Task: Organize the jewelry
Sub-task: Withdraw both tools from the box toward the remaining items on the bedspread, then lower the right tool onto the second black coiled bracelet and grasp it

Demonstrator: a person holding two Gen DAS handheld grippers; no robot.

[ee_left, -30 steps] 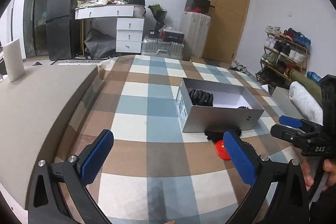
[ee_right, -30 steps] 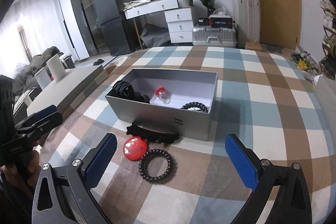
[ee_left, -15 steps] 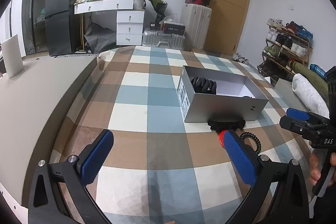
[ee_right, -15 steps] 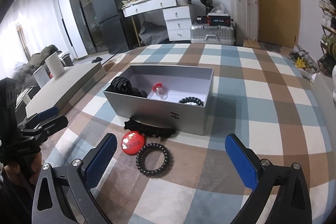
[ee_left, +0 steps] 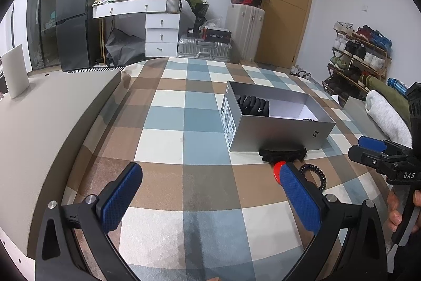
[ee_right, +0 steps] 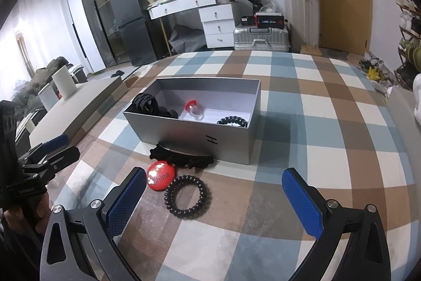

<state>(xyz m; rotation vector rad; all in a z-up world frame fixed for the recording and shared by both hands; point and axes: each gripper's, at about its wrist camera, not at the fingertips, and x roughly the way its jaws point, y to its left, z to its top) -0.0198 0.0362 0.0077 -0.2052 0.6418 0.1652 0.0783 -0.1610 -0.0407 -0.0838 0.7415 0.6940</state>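
Note:
A grey open box (ee_right: 200, 134) (ee_left: 279, 132) sits on the checked cloth. Inside lie black hair ties (ee_right: 150, 104), a red-topped ring (ee_right: 193, 109) and a black bead bracelet (ee_right: 232, 121). In front of the box lie a black scrunchie band (ee_right: 181, 157) (ee_left: 282, 155), a red round badge (ee_right: 160, 175) (ee_left: 276, 171) and a black coil bracelet (ee_right: 187, 196) (ee_left: 314, 177). My right gripper (ee_right: 214, 200) is open and empty, just above the coil bracelet. My left gripper (ee_left: 210, 198) is open and empty, left of these items.
The checked cloth (ee_left: 200, 123) covers a bed-like surface with a grey ledge (ee_left: 39, 128) on the left. A white dresser (ee_left: 158, 28), suitcases (ee_left: 244, 30), a door and a shoe rack (ee_left: 360, 54) stand beyond.
Both grippers have pulled back and risen slightly; the box and loose items look farther off. In the left view the coil bracelet has come out from behind my right finger. Nothing was grasped.

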